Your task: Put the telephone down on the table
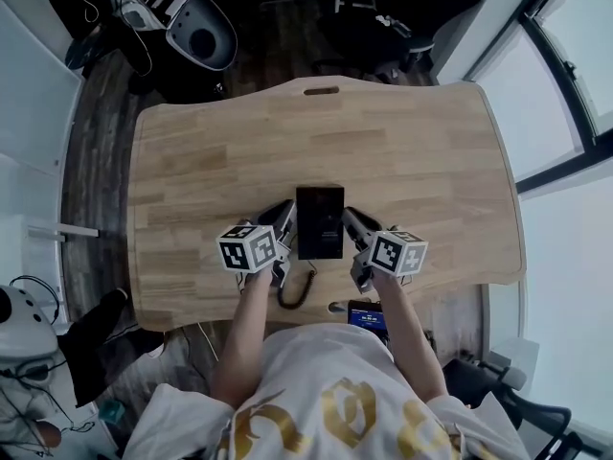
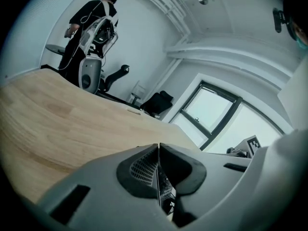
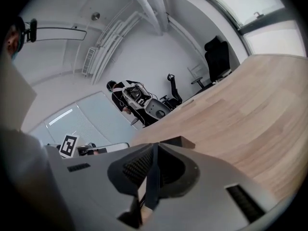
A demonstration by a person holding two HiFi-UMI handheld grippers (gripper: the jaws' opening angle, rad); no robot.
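A flat black telephone (image 1: 320,220) hangs between my two grippers over the near middle of the wooden table (image 1: 402,142). Its coiled cord (image 1: 295,293) loops down toward the table's front edge. The left gripper (image 1: 285,220) is shut on the telephone's left edge. The right gripper (image 1: 351,222) is shut on its right edge. In the left gripper view the pads (image 2: 144,170) meet on a thin edge. In the right gripper view a thin dark slab of the telephone (image 3: 152,186) is pinched between the pads (image 3: 137,170).
A small device with a lit blue screen (image 1: 368,316) lies at the table's front edge near my body. A handle slot (image 1: 322,90) marks the far edge. Beyond it stand office chairs (image 1: 383,17) and grey equipment (image 1: 196,29). A person (image 1: 29,353) is at the lower left.
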